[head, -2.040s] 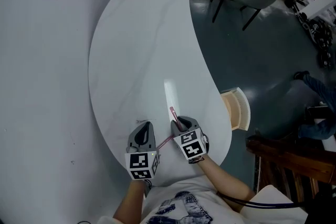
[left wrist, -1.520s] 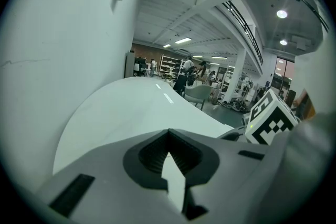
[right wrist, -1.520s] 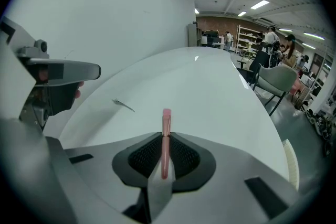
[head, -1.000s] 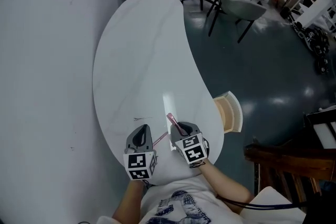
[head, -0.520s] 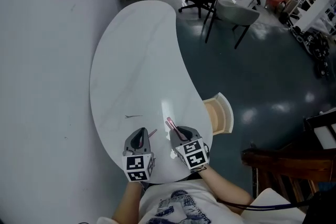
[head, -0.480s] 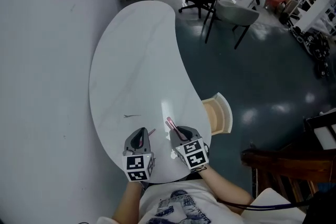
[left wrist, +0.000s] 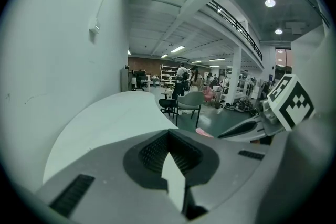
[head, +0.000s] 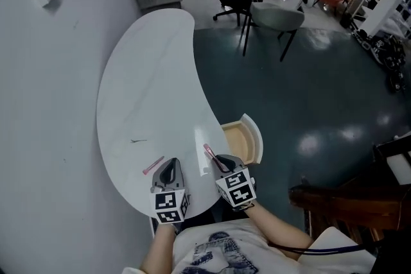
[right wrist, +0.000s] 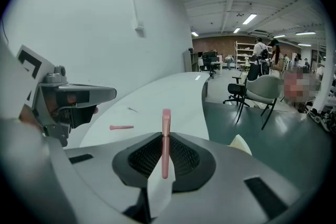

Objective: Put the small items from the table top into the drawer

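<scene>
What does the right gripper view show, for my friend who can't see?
The right gripper is shut on a pink stick standing up between its jaws. Past it, a second pink stick lies on the curved white table, with the left gripper at left.

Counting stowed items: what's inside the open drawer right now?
The drawer shows only bare pale wood, and no item is visible there. Its inner end is covered by the table top, so that part cannot be checked.

We can't identify the tiny dark speck [head: 137, 140] on the table [head: 141, 74] — too small, maybe a pin. Drawer [head: 252, 138] partly hidden under the tabletop edge — forearm [head: 276, 228] cut off at the bottom.
</scene>
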`<state>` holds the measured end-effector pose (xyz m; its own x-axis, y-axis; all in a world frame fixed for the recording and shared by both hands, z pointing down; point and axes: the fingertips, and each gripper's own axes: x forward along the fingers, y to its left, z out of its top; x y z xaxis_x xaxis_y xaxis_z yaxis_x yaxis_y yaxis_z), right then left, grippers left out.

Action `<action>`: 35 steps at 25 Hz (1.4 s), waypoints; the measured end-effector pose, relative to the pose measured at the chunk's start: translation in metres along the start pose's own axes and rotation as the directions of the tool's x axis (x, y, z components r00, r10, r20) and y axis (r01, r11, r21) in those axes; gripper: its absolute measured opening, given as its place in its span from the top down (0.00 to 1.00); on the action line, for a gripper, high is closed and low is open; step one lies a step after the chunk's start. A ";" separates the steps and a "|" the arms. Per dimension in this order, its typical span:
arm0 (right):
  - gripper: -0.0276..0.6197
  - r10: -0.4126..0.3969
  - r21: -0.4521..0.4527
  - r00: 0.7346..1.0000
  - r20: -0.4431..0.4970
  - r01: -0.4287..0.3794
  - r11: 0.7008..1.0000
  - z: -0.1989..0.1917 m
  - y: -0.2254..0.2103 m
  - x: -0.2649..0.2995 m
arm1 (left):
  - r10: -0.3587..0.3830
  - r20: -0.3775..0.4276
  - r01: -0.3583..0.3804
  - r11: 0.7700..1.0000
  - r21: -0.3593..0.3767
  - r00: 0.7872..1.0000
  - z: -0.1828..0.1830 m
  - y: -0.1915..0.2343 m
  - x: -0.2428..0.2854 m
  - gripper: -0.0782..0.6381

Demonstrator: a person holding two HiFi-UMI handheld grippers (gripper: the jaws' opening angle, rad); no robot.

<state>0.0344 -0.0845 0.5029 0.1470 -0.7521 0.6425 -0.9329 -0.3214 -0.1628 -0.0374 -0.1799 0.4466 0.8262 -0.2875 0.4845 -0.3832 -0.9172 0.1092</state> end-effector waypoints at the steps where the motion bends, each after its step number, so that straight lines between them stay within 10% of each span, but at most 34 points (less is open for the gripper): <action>1: 0.87 0.002 0.001 1.000 0.001 -0.002 1.000 -0.003 -0.008 -0.007 | 0.003 0.001 -0.003 1.000 0.002 1.000 0.000 -0.011 0.001 0.86; 20: 0.87 -0.020 0.003 0.999 0.043 0.020 1.000 -0.052 -0.142 -0.099 | -0.049 0.039 0.049 0.999 0.002 0.998 0.002 -0.188 0.058 0.86; 35: 0.87 -0.055 0.115 0.998 -0.018 0.056 0.992 -0.070 -0.148 -0.054 | -0.086 -0.028 0.087 0.995 0.038 0.996 -0.013 -0.156 0.085 0.86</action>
<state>0.1416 0.0439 0.5450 0.1918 -0.7228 0.6639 -0.8791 -0.4273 -0.2112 0.0873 -0.0581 0.4822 0.8442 -0.2000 0.4974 -0.2941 -0.9485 0.1178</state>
